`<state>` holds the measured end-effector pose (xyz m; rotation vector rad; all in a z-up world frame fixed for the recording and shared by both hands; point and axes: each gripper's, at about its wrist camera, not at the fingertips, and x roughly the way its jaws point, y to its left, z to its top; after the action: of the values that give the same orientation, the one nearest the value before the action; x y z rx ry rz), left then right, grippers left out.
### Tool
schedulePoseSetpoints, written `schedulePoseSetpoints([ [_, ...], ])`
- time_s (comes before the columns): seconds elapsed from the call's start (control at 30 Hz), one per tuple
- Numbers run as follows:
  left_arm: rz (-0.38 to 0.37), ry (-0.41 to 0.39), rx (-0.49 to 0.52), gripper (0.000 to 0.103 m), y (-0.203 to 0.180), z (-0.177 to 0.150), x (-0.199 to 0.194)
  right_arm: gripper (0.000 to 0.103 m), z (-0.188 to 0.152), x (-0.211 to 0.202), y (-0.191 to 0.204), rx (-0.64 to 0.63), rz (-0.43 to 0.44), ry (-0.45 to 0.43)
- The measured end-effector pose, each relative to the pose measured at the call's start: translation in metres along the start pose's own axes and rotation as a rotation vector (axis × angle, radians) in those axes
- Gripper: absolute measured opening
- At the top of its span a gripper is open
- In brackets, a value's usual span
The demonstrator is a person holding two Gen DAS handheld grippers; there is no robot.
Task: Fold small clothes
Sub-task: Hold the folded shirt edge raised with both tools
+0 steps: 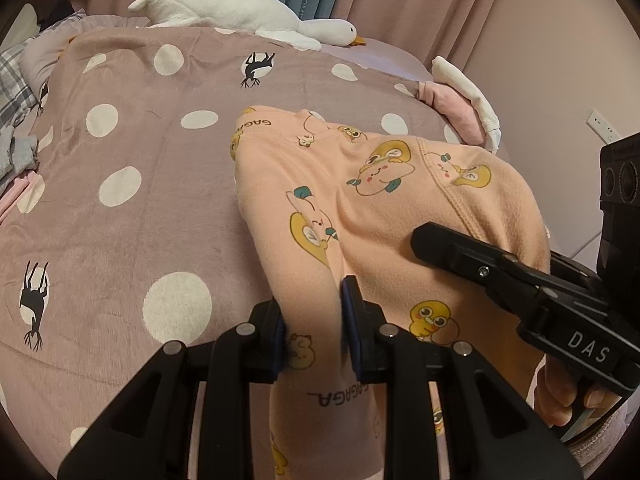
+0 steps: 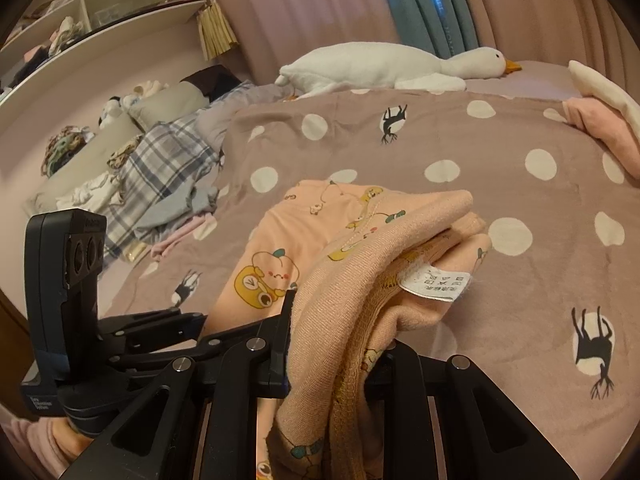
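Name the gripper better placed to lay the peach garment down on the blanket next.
Left, though narrowly: the left gripper clamps the peach garment beside bare blanket; the right gripper holds bunched folds.

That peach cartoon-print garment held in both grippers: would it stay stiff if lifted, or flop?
The peach garment would likely flop: it sags and creases between the left gripper and right gripper. It seems light, bunching easily. Its knit texture probably resists slipping.
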<state>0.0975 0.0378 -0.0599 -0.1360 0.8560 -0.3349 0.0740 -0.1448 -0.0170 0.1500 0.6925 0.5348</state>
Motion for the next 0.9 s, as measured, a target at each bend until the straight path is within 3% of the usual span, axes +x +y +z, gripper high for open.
schedulePoseSetpoints([
  [0.9,0.012,0.008,-0.021,0.025,0.022,0.014,0.019,0.023,0.002,0.008,0.004,0.002,0.01,0.005],
])
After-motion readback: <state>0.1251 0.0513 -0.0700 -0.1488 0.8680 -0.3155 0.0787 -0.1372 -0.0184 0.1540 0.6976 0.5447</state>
